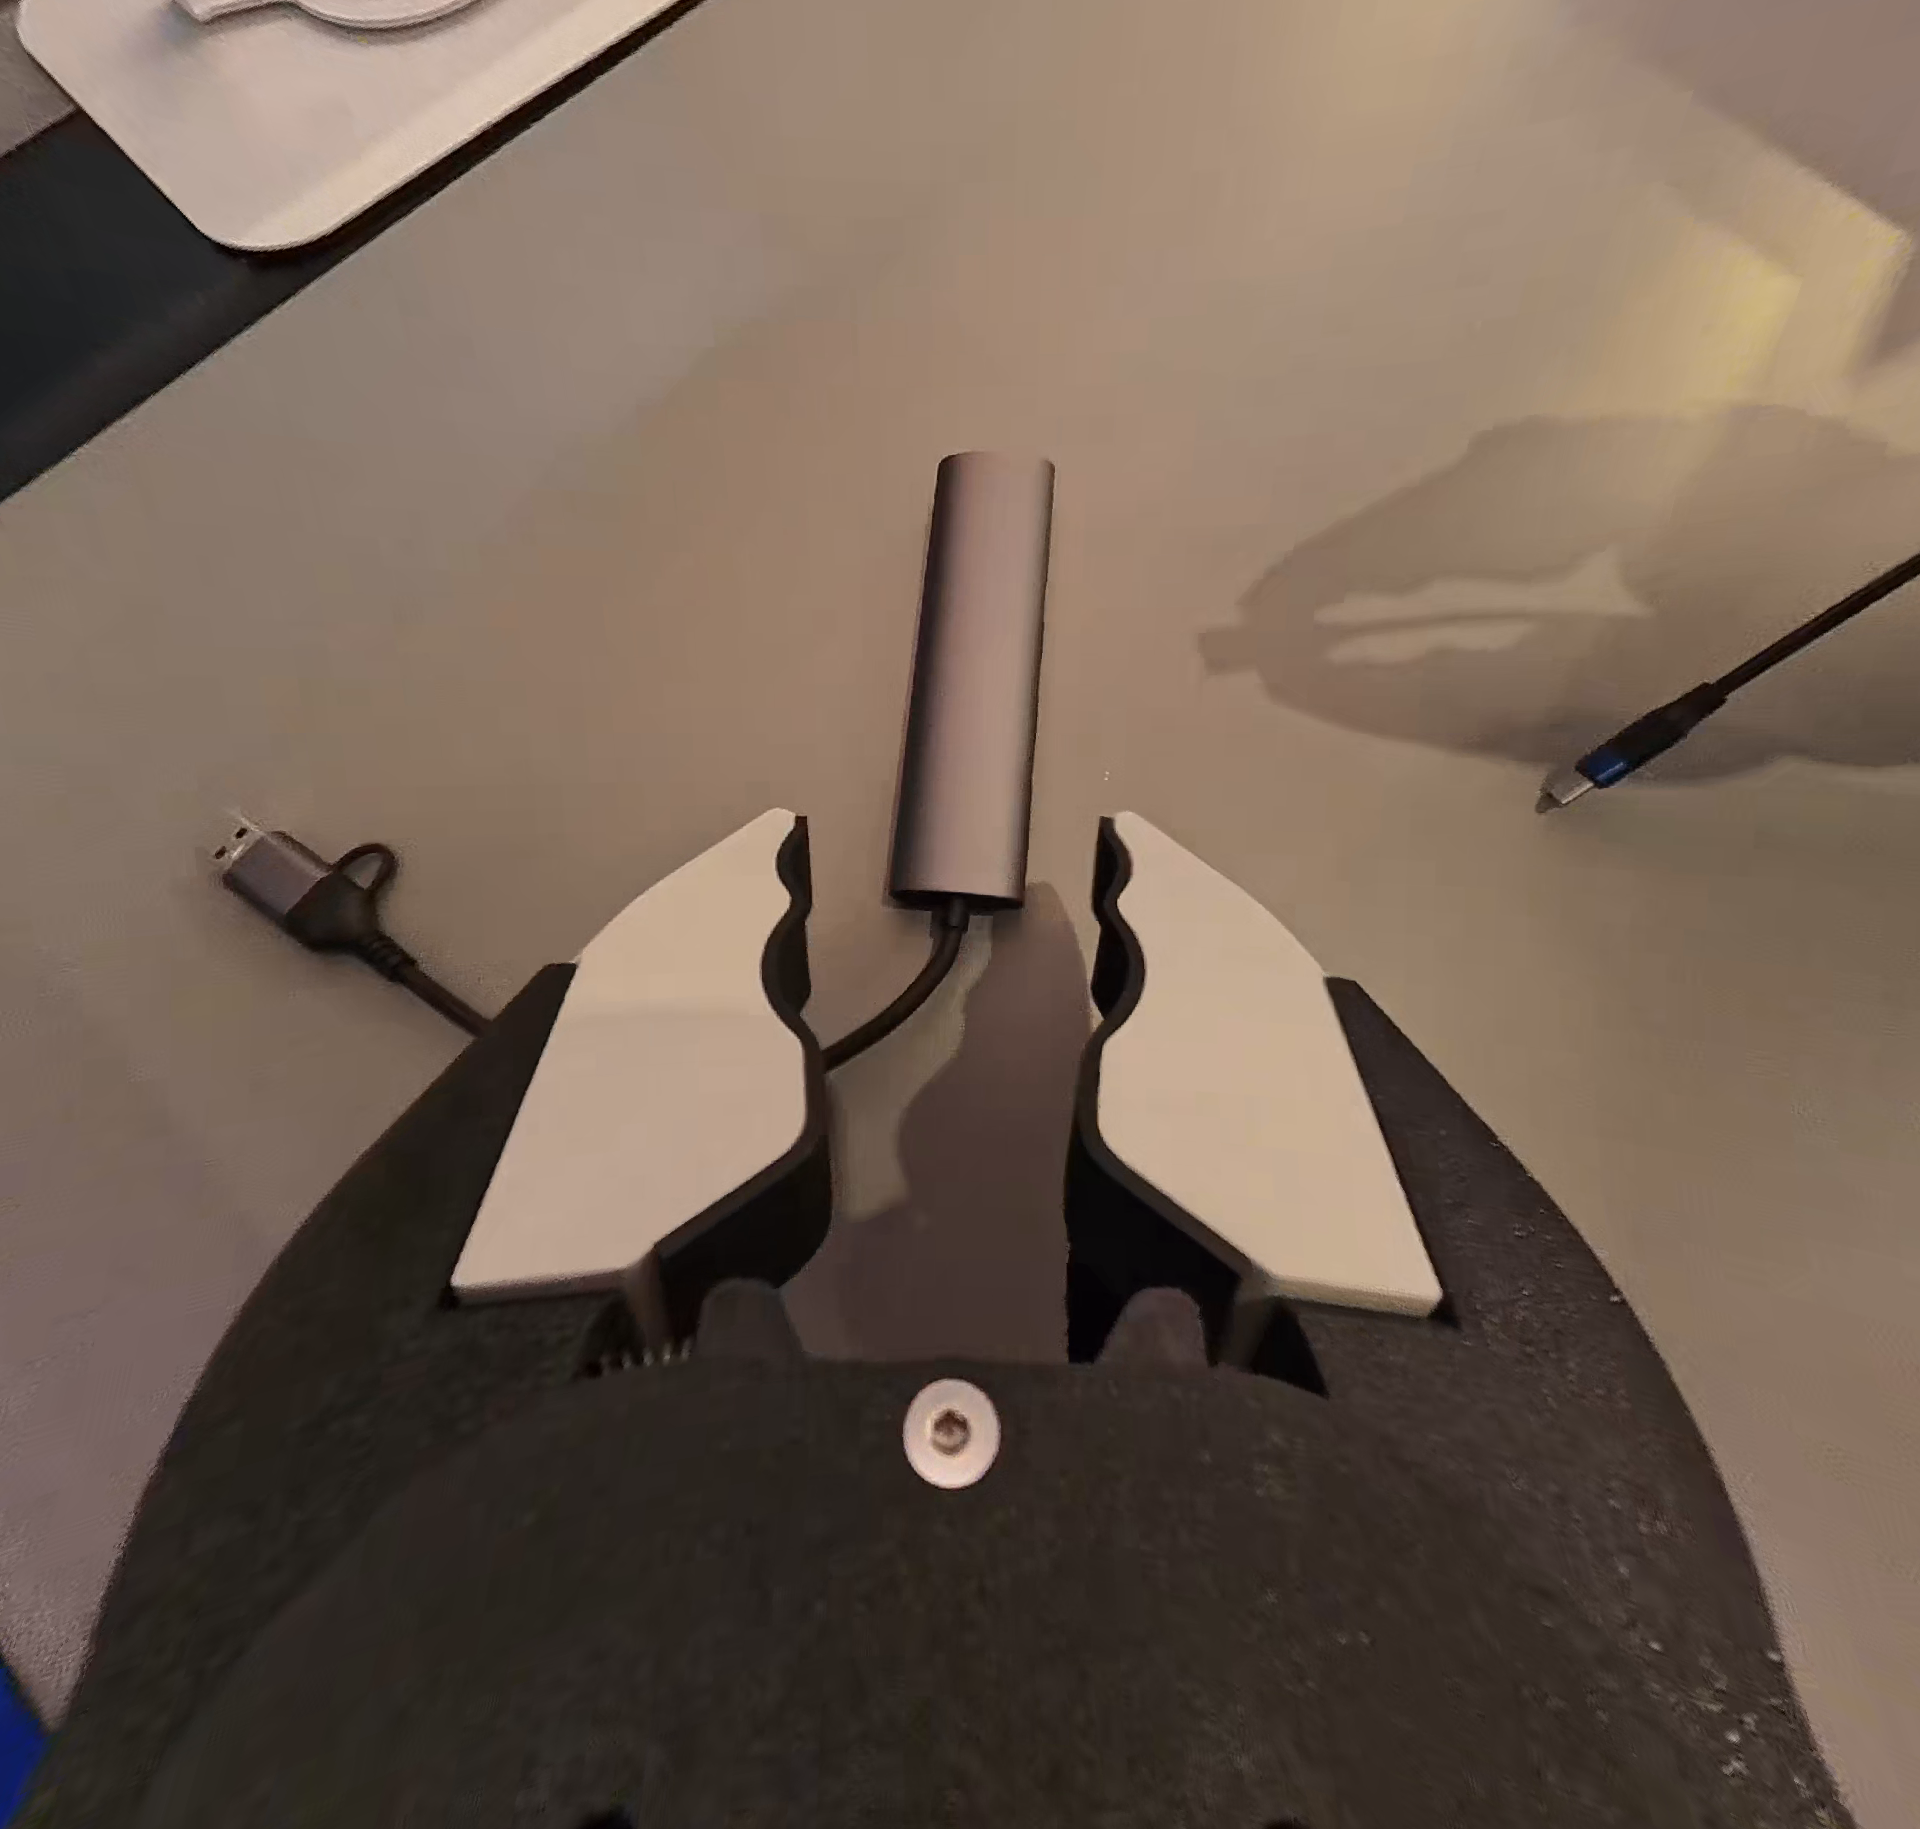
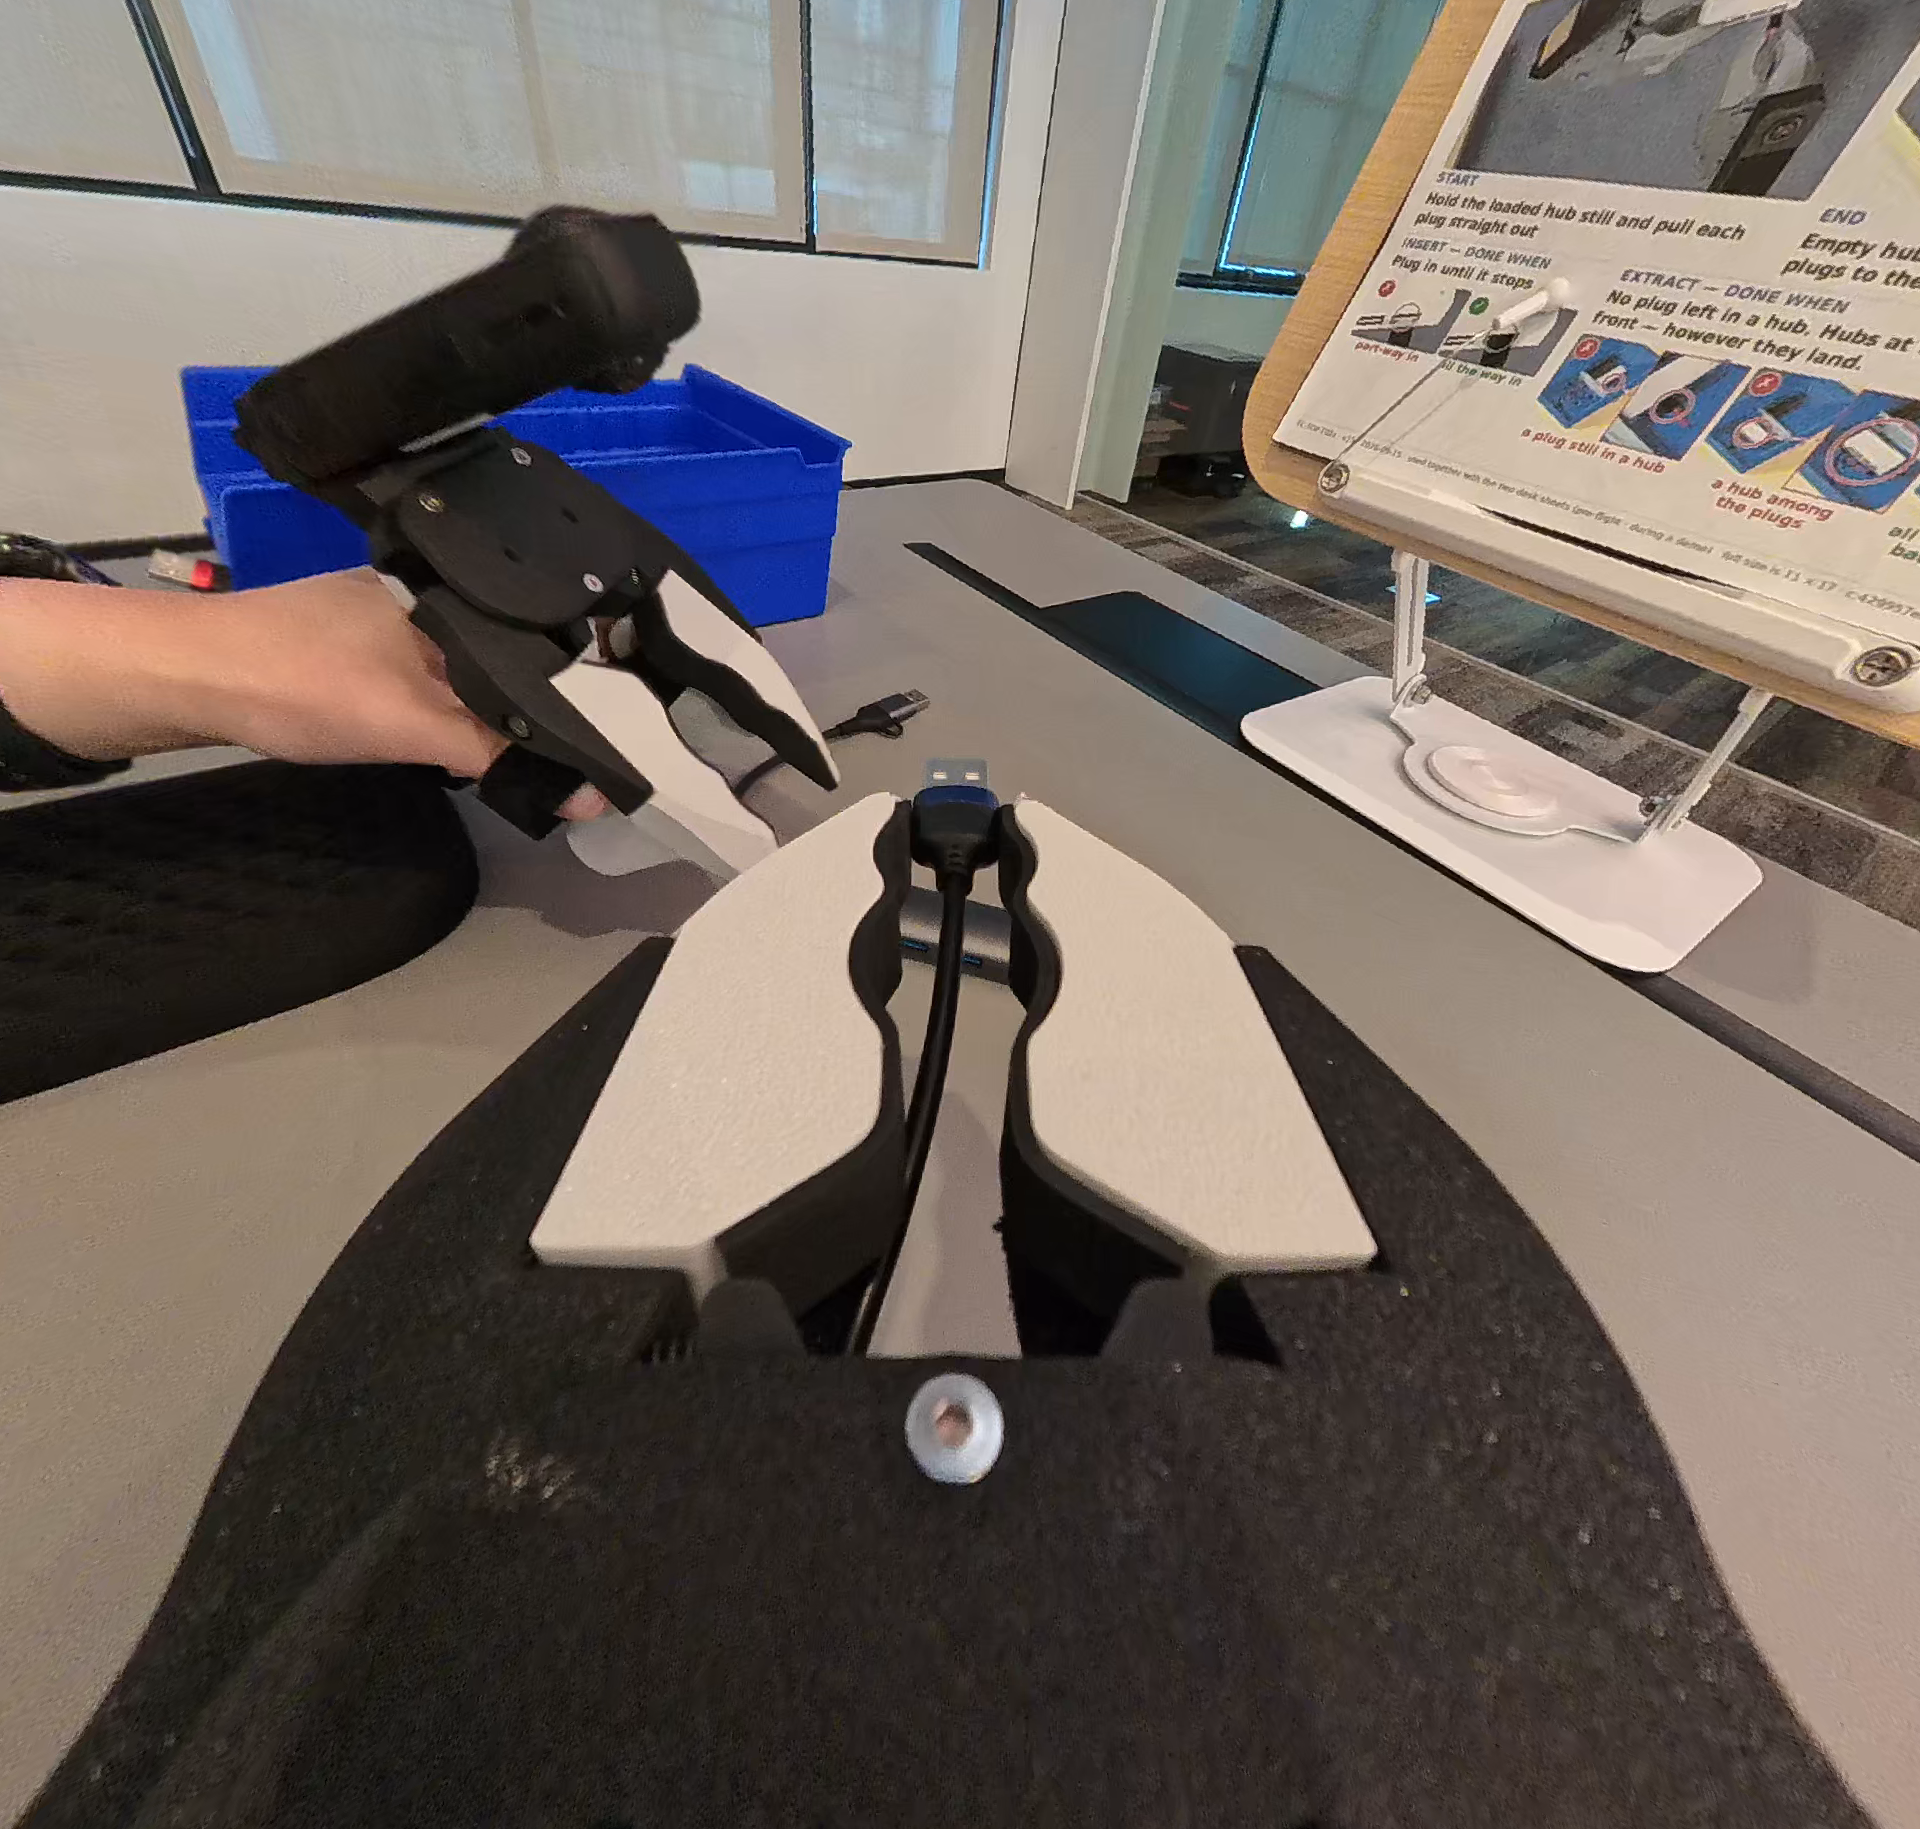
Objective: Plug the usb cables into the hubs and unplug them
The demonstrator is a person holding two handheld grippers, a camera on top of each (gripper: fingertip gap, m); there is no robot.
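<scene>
A slim grey USB hub (image 1: pixel 971 678) lies on the grey table, pointing away from me. Its black lead runs back between my fingers to its own grey plug (image 1: pixel 275 870) on the left. My left gripper (image 1: pixel 948 829) is open and empty, with its fingertips on either side of the hub's near end. My right gripper (image 2: pixel 956 808) is shut on a black and blue USB plug (image 2: pixel 956 771), metal end forward. That plug also shows in the left wrist view (image 1: pixel 1621 751), held above the table. The hub (image 2: pixel 982 922) shows below the right fingers. The left gripper (image 2: pixel 795 813) is just to the left.
A white stand base (image 2: pixel 1496 823) holds a tilted board with an instruction sheet (image 2: pixel 1621 325) at the right; the base also shows in the left wrist view (image 1: pixel 312 65). A blue bin (image 2: pixel 623 470) stands at the back. A hand (image 2: pixel 260 678) holds the left gripper above a dark padded mat (image 2: pixel 208 896). Some 15 centimetres of space lies between my two pairs of fingers.
</scene>
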